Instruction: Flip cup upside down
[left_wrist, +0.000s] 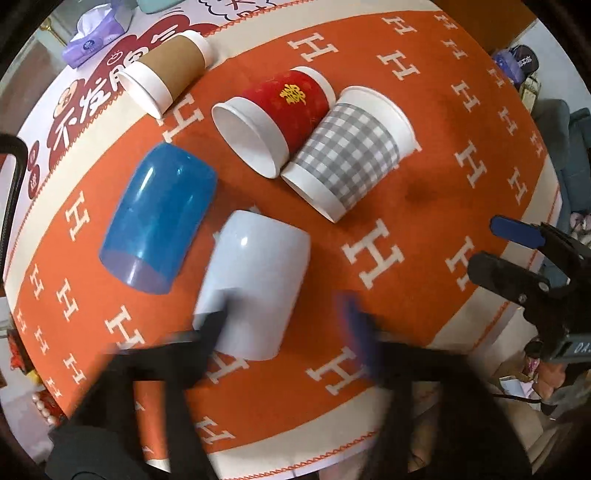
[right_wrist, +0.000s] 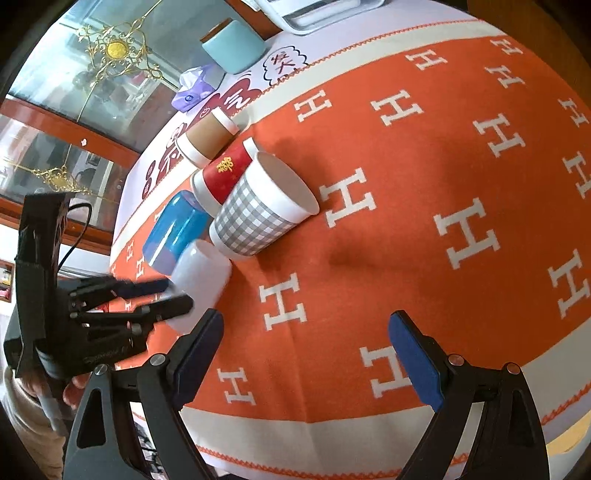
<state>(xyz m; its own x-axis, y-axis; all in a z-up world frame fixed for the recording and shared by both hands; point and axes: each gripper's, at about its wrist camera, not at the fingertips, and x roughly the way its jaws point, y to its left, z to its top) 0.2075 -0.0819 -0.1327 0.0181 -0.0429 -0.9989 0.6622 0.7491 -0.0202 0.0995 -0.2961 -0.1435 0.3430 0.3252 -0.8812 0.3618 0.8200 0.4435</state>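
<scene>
Your left tongs were spread wide around the pale cup, which seemed to stand mouth-down on the worktop beside the blue cup; motion blur hid whether either pad touched it, and nothing looked clamped. Your right tongs hung wide open and empty over bare cloth, well apart from the cups. I judge you were either closing on the pale cup or just letting it go. The checked cup stood mouth-up and the red cup and brown cup lay tipped, so the next move likely called for gripping one by its wall and rotating it over.
</scene>
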